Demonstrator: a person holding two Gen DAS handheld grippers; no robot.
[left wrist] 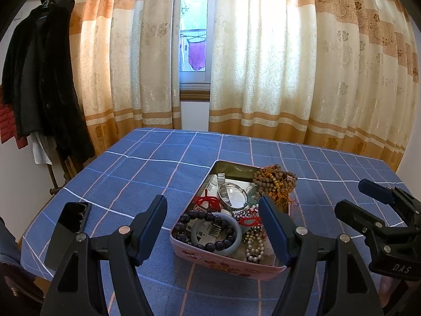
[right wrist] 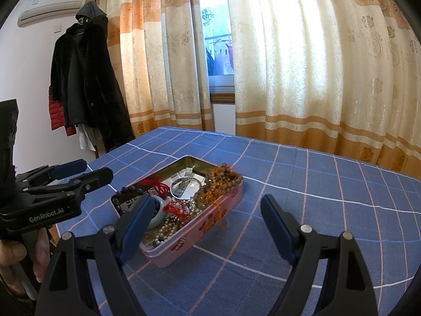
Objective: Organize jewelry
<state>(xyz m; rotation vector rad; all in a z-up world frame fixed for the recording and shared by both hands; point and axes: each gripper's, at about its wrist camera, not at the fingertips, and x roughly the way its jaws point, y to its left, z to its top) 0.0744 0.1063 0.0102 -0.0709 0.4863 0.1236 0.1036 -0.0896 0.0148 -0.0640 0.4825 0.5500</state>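
A pink tin lies open on the blue checked tablecloth, packed with tangled jewelry. Inside are a brown wooden bead string draped over the rim, a dark bead bracelet, a pale bangle, a pearl necklace, a metal watch and red cord. My left gripper hovers open just short of the tin, holding nothing. To the tin's right, my right gripper is open and empty too.
A dark phone lies at the table's left edge near the left gripper. Black and red coats hang at the left wall. Curtains close off the far side. Bare cloth stretches right of and behind the tin.
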